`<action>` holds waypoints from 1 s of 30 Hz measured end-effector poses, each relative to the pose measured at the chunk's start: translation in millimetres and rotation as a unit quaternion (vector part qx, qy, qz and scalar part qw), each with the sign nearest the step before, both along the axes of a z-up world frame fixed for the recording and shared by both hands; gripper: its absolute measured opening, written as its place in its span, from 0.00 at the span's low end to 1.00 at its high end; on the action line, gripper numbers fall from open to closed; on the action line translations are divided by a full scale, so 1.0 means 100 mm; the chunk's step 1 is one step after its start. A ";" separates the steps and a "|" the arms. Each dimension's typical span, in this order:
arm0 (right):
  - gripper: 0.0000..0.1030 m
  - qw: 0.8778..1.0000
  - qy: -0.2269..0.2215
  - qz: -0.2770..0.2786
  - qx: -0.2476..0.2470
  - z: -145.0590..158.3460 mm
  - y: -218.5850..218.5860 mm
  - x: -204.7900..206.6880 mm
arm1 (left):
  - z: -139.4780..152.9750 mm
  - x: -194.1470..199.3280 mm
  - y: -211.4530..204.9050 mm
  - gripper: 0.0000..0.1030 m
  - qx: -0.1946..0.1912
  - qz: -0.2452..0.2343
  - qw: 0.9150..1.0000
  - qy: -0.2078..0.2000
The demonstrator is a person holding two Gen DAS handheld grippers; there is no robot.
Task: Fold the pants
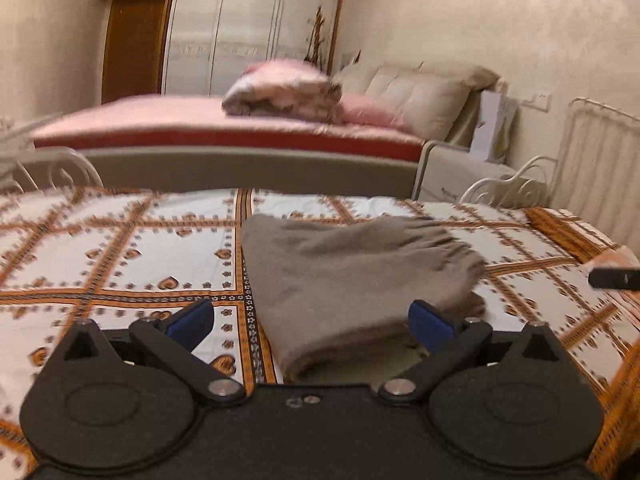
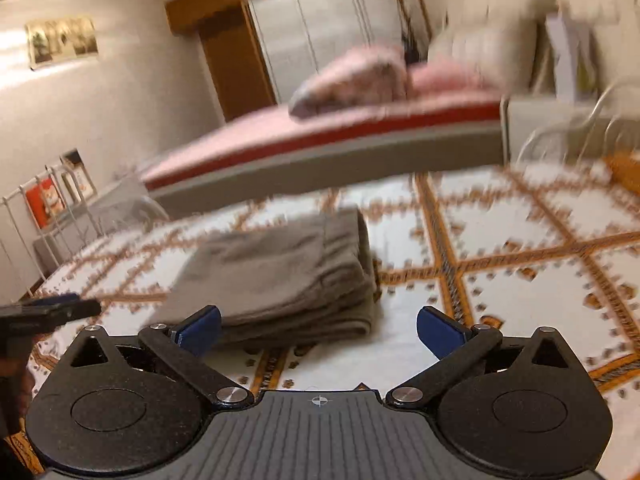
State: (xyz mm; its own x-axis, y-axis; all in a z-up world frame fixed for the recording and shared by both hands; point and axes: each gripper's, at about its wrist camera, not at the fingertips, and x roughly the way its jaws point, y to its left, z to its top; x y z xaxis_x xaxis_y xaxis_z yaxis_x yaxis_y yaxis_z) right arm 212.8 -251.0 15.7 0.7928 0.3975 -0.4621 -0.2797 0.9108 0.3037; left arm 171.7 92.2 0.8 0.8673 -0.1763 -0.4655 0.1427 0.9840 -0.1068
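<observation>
Grey pants (image 1: 352,276) lie folded into a thick bundle on the patterned bed sheet (image 1: 120,248). In the right wrist view the same pants (image 2: 280,276) rest ahead and slightly left. My left gripper (image 1: 312,322) is open above the sheet, with the near end of the bundle showing between its blue pads (image 1: 192,320) but apart from them. My right gripper (image 2: 320,330) is open wide, holding nothing, its left pad in front of the bundle's near edge. The right gripper's tip (image 1: 614,278) pokes in at the right edge of the left wrist view; the left gripper (image 2: 48,312) shows at the left edge of the right wrist view.
A second bed (image 1: 224,128) with a pink cover, a rolled quilt (image 1: 280,92) and cushions stands beyond. White metal bed rails (image 1: 504,184) curl at the sheet's far corners. A wardrobe (image 1: 248,32) lines the back wall. A white wire rack (image 2: 44,208) stands at left.
</observation>
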 end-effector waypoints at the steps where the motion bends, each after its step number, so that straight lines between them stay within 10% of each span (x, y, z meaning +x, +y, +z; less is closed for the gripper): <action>1: 1.00 1.000 -0.005 -0.001 0.010 0.02 -0.02 -0.14 | 0.03 -0.13 0.01 0.94 -0.001 0.005 1.000 -0.004; 15: 1.00 0.996 -0.080 0.037 -0.007 0.21 0.44 -1.57 | 0.19 -1.60 -0.11 0.94 -0.035 0.010 0.997 -0.068; 30: 1.00 0.996 -0.085 0.031 -0.023 0.08 0.49 -1.51 | 0.07 -1.51 -0.43 0.94 -0.025 -0.027 0.997 -0.061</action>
